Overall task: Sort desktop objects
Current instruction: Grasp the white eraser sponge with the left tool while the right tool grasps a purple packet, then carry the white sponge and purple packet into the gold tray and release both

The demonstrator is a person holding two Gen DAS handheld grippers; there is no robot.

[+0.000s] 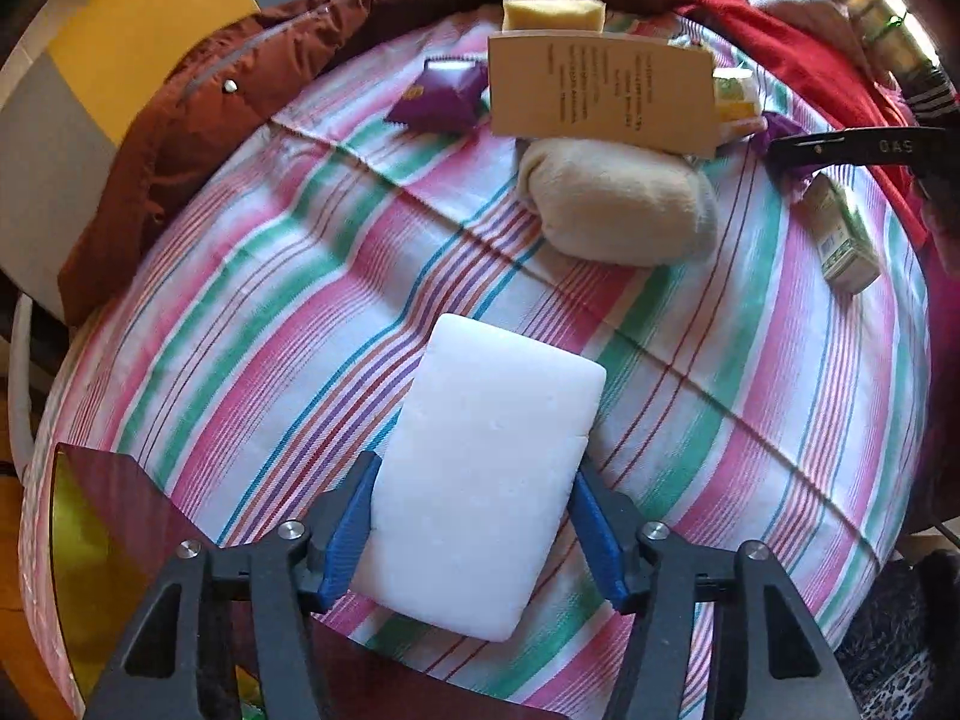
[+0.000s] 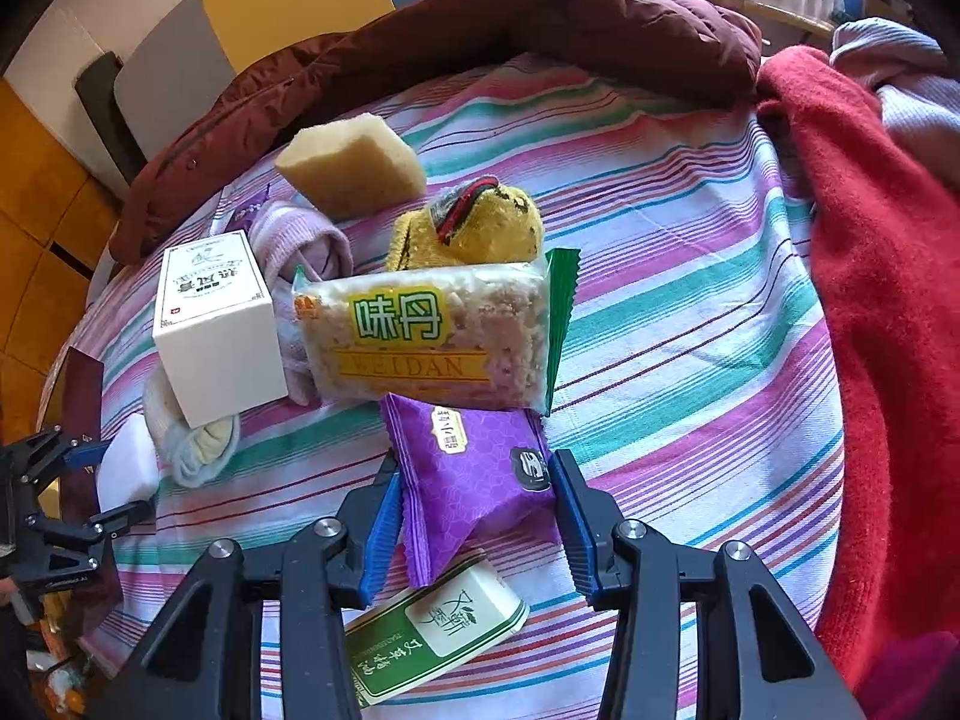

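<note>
Left gripper (image 1: 474, 516) pinches the white foam block (image 1: 480, 468), low over the striped cloth (image 1: 270, 300). Right of the block, the right gripper (image 2: 474, 516) brackets a purple snack packet (image 2: 474, 474); contact unclear. Risk: soft foam compresses and slips; slick packet slides off the green box (image 2: 432, 636) beneath.

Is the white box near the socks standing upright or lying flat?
Upright. The white box stands on end on the striped cloth, its printed top facing up.
</note>
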